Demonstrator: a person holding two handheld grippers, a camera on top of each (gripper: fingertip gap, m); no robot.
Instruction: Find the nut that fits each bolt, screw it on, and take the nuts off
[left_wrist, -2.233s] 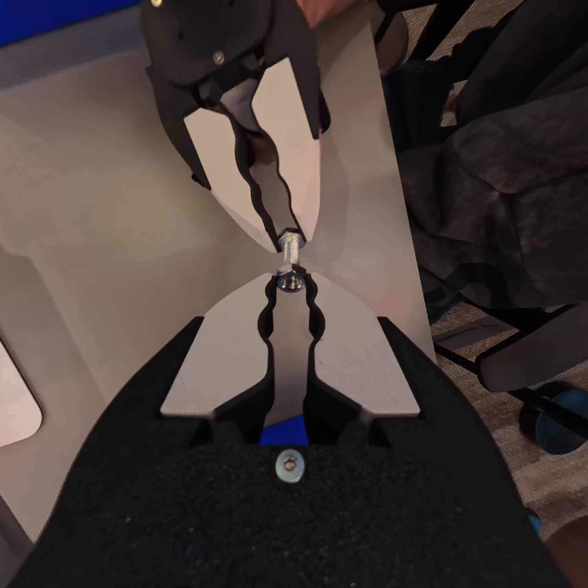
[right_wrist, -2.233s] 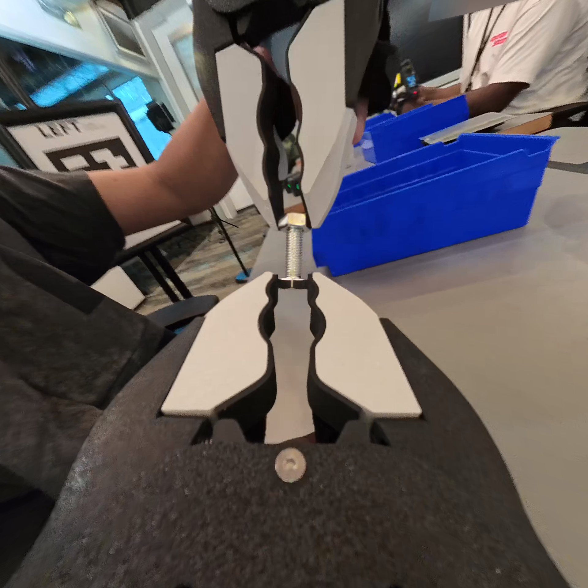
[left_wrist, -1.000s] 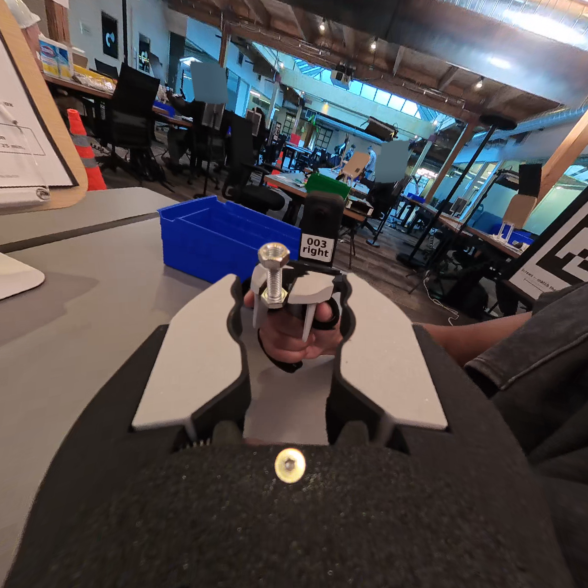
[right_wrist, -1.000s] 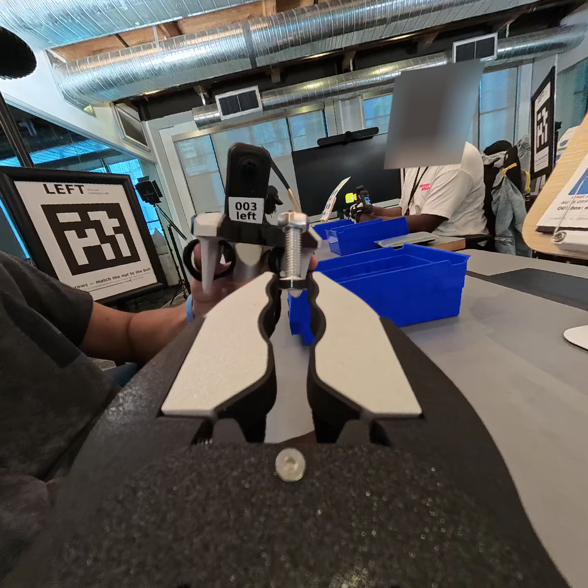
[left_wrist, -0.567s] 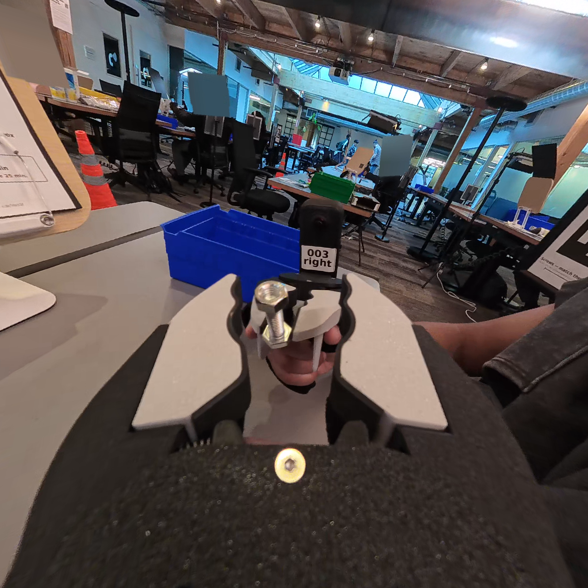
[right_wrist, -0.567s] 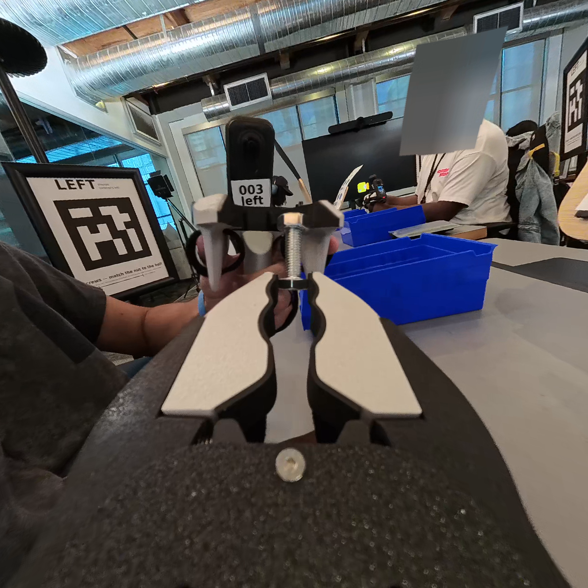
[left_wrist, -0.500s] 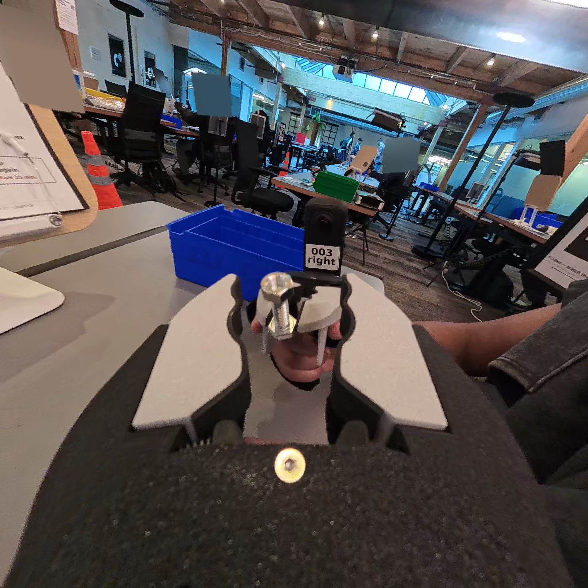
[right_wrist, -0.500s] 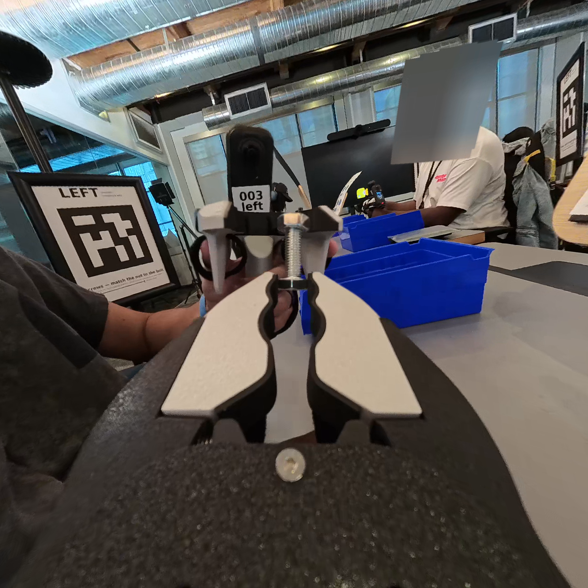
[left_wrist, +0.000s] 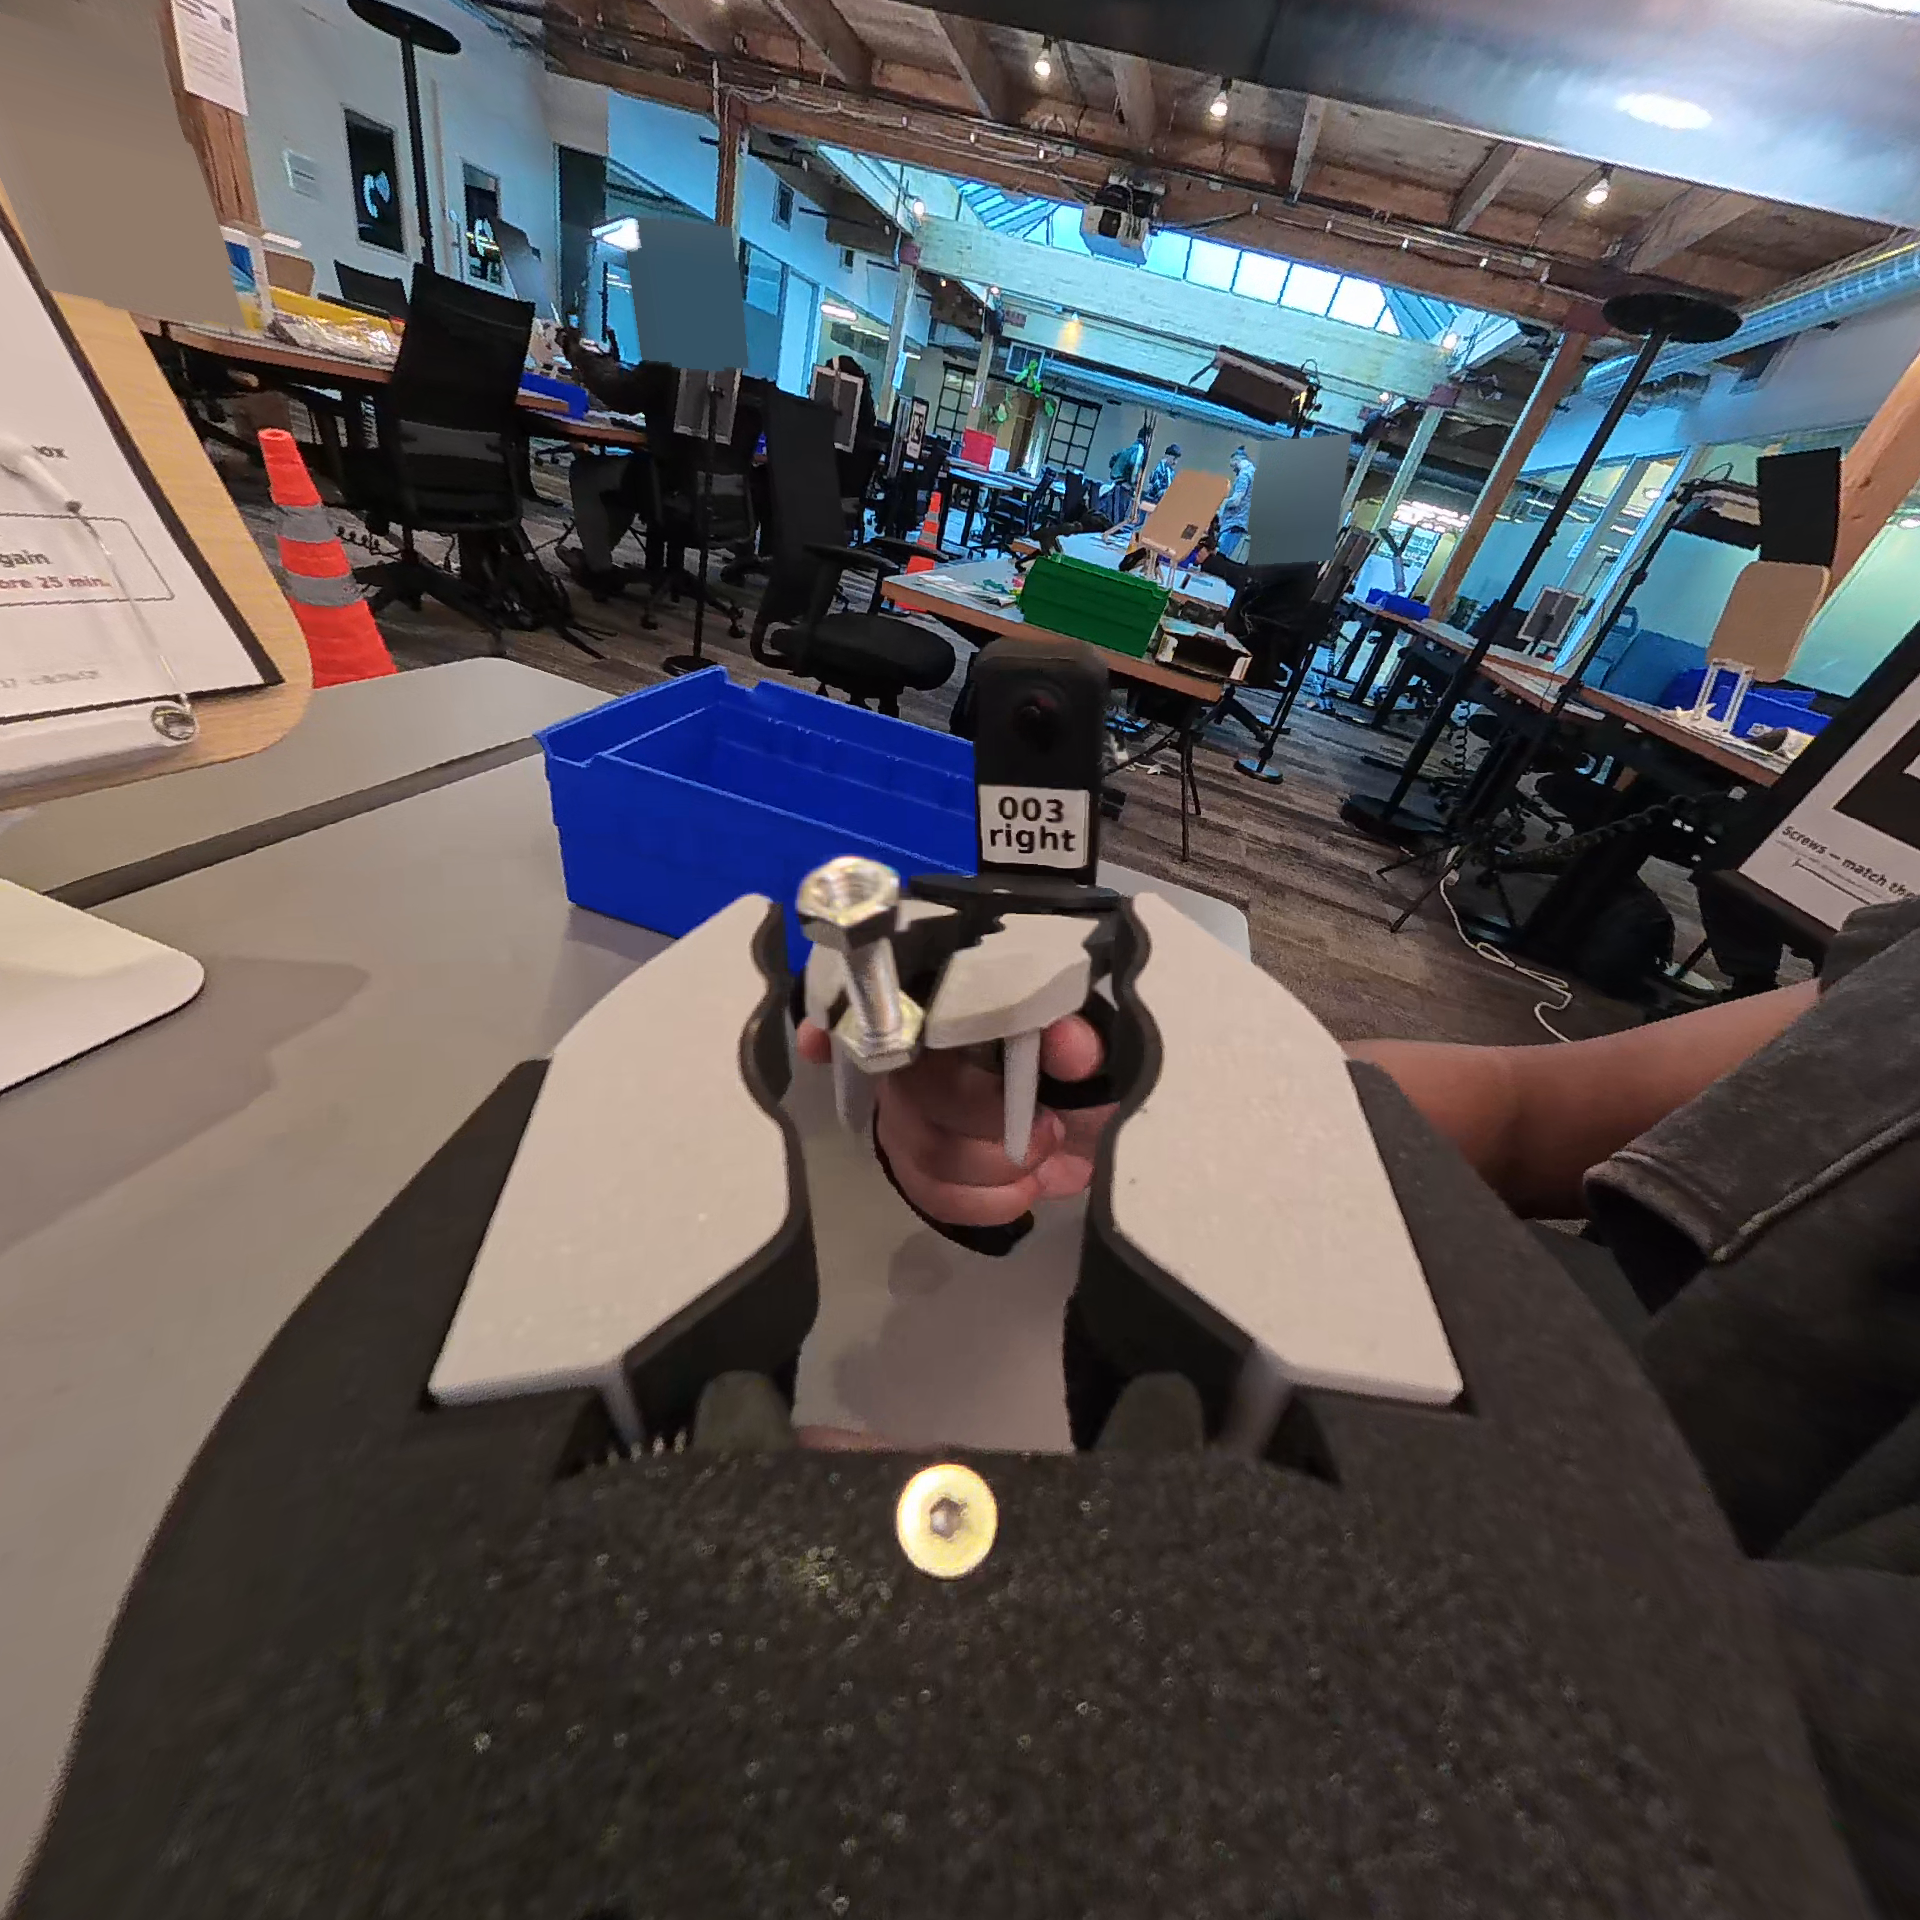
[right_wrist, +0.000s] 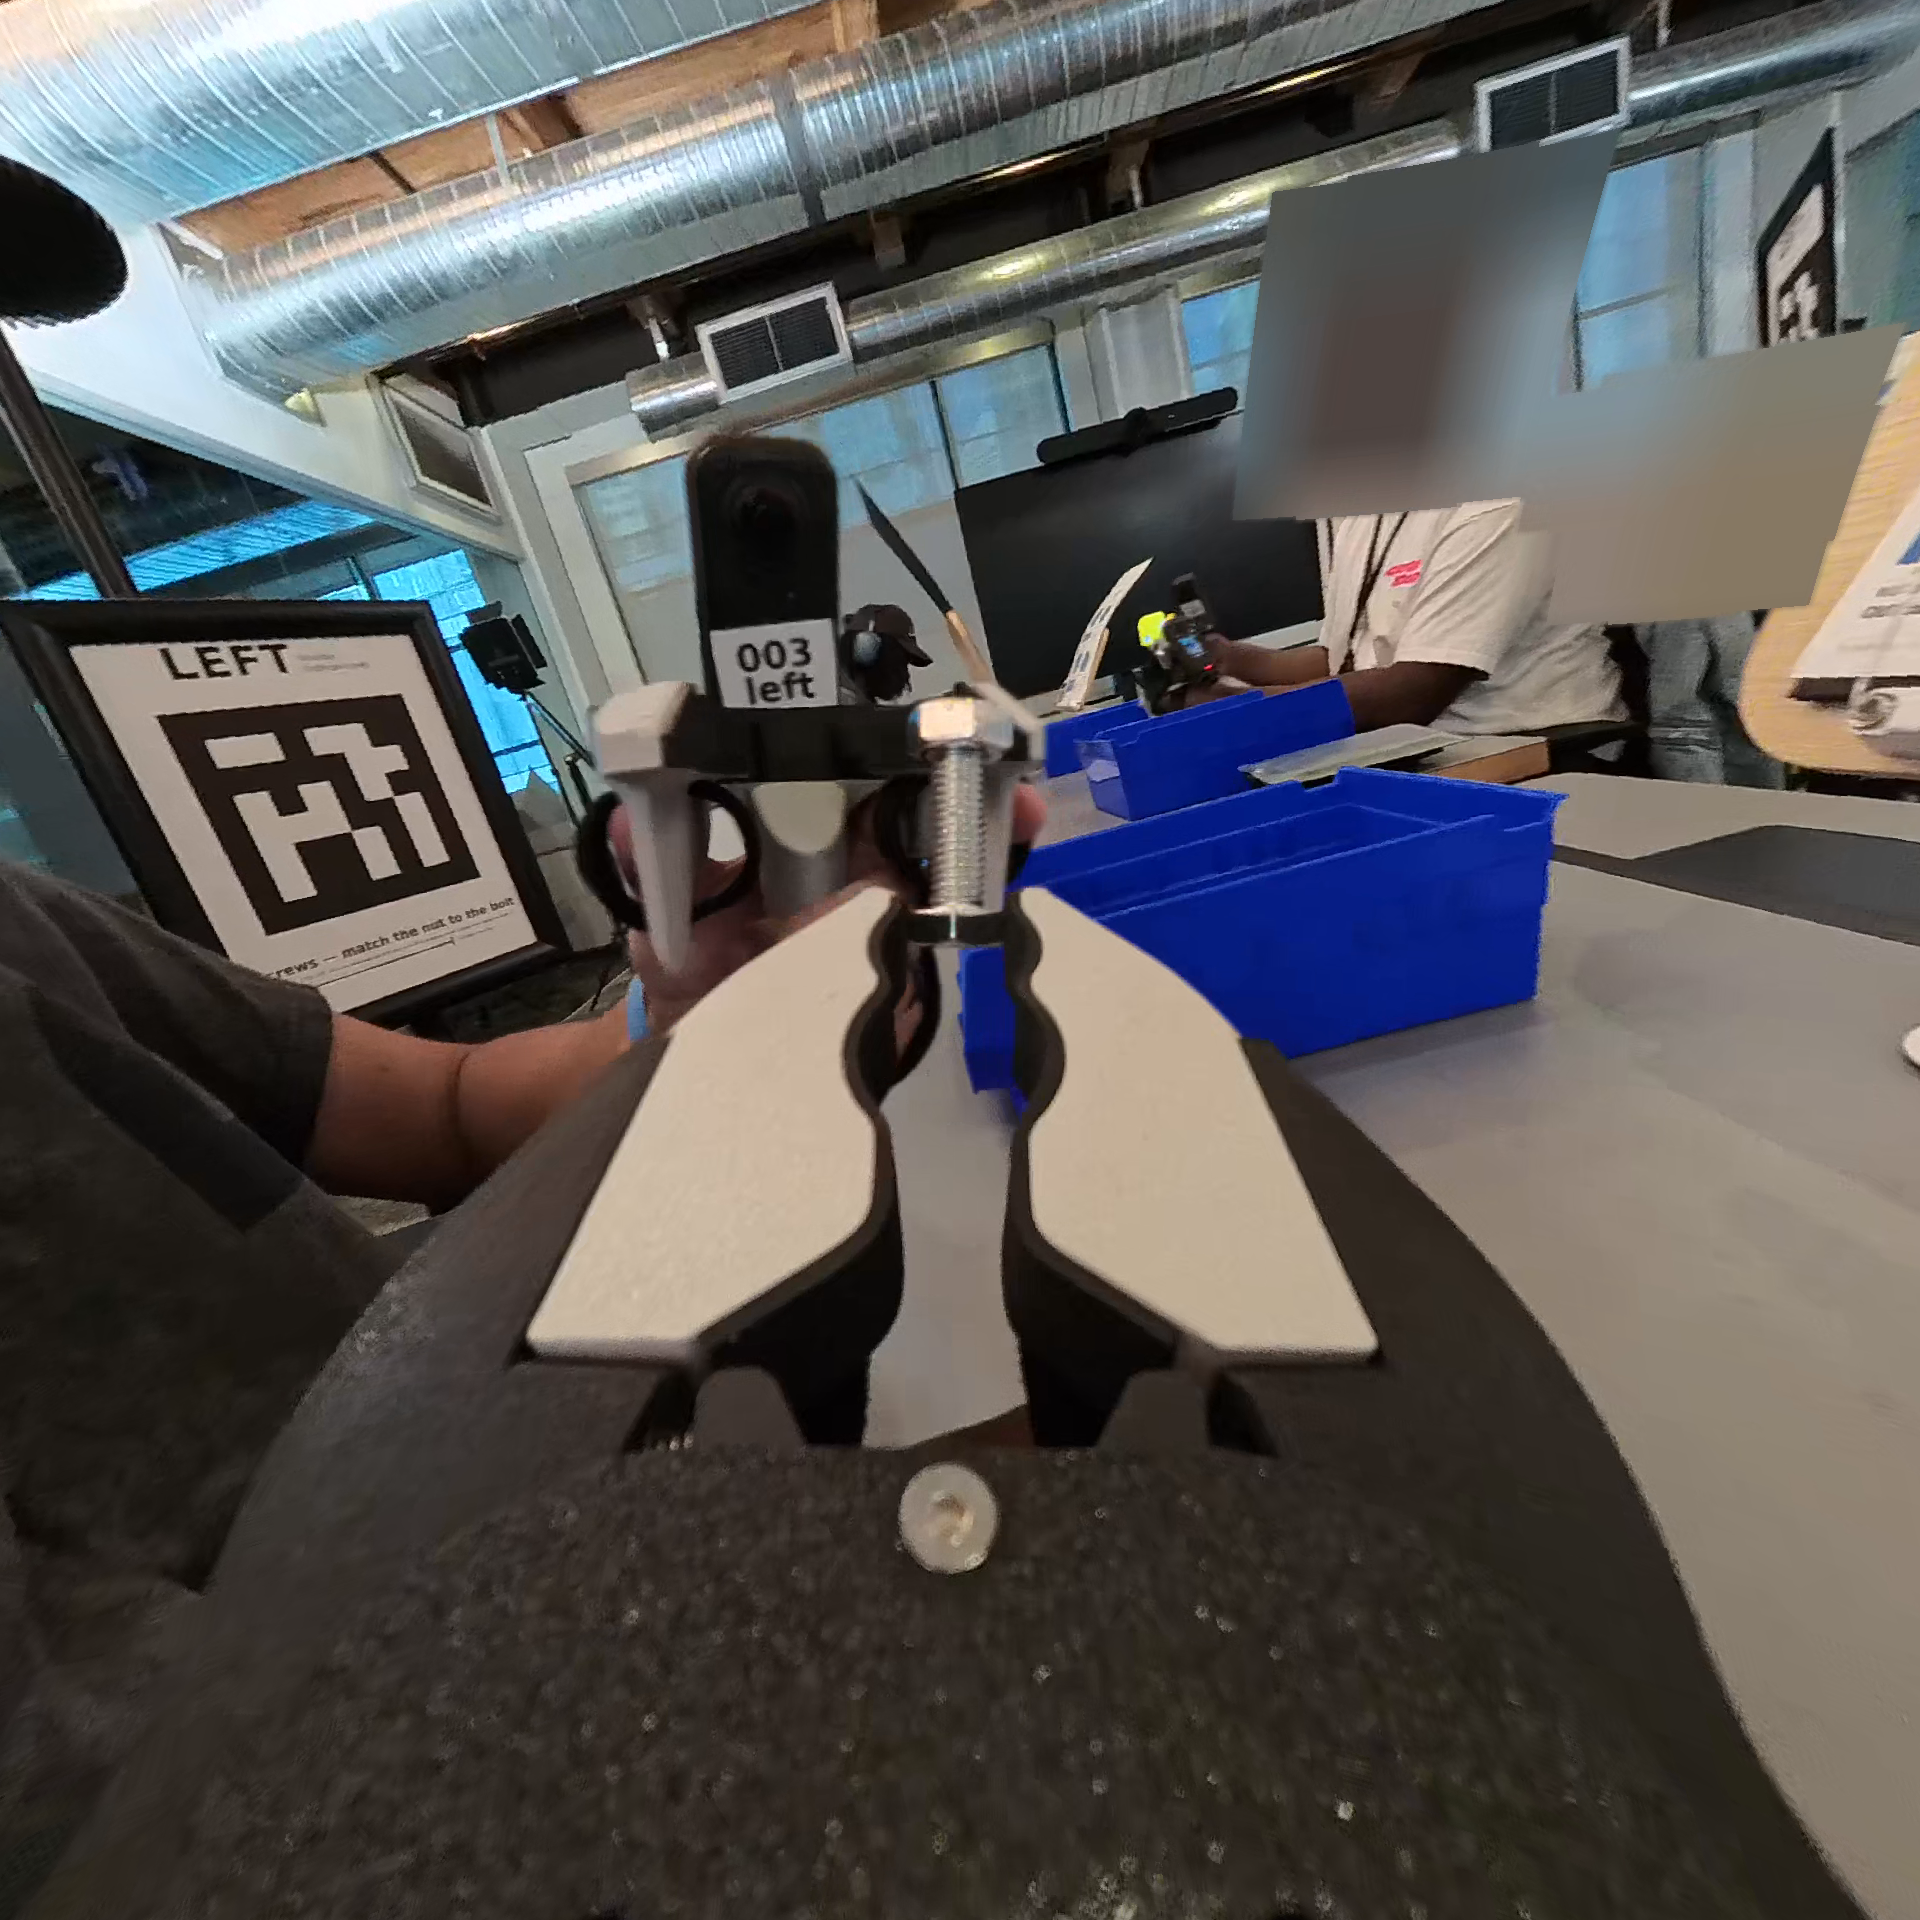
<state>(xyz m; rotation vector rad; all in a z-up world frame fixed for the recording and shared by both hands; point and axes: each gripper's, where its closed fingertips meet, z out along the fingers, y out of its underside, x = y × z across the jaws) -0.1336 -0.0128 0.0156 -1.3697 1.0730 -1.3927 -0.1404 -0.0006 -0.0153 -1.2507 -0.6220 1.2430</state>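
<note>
While the two tools face each other above the gray counter (right_wrist: 1662, 1143), the right tongs (right_wrist: 954, 925) are squeezed nearly closed on a small silver nut (right_wrist: 954, 928) at their tips. A silver bolt (right_wrist: 961, 821) stands up out of that nut, with its six-sided head on top and its ridged stem going down into it. In the left wrist view the bolt (left_wrist: 868, 971) leans a little, its head up and to the left, and the nut (left_wrist: 880, 1036) sits near its low end. The left tongs (left_wrist: 940, 987) are spread wide and have nothing in them; the bolt shows in the gap between them but farther off, at the other tool. In the right wrist view the left tongs (right_wrist: 821, 790) also show wide apart, with one tip just behind the bolt's head. A person's hand (left_wrist: 977, 1153) grips the right tool. A blue bin (right_wrist: 1288, 914) sits on the counter behind the bolt, off to the right.
</note>
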